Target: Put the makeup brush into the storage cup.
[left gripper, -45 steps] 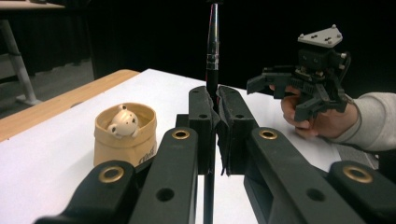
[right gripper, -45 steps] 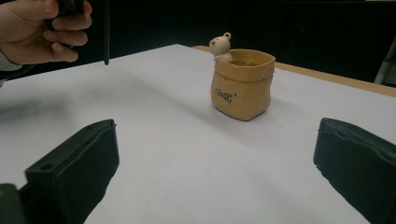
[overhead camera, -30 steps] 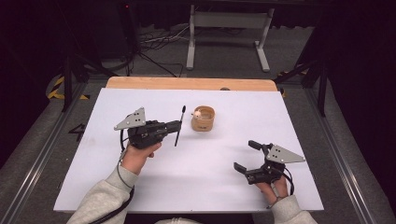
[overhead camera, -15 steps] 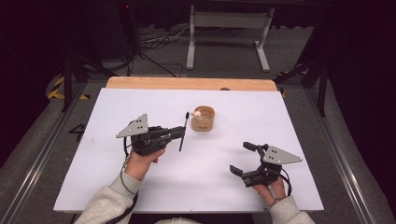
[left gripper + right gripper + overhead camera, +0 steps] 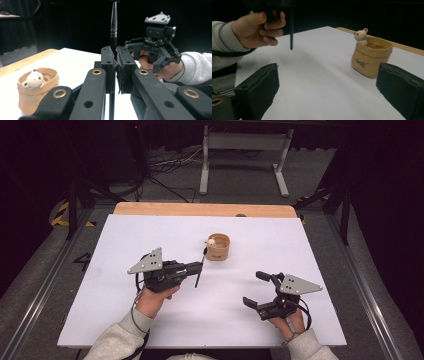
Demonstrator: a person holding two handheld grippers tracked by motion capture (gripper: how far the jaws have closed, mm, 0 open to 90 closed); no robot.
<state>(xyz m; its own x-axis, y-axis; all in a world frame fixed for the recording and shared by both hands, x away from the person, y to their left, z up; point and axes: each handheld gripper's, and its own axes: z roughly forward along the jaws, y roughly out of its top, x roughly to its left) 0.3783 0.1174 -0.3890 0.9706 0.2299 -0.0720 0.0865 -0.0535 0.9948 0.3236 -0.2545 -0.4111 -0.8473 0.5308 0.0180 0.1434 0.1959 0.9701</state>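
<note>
A white table on a dark studio floor

The table (image 5: 150,240) has a white top with a wooden strip (image 5: 200,209) along its far edge. Beyond that edge, a grey metal stand (image 5: 243,150) sits on the floor, with black cables (image 5: 165,175) trailing at its left. Yellow-and-black tape (image 5: 62,215) marks the floor off the far left corner.

Dark room — grey floor (image 5: 40,285), cables (image 5: 165,167)

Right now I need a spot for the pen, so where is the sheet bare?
Bare: white sheet left of the pot, and the middle strip between left gripper and right gripper. Crowded: just beside the pot, where the pen hangs.
</note>
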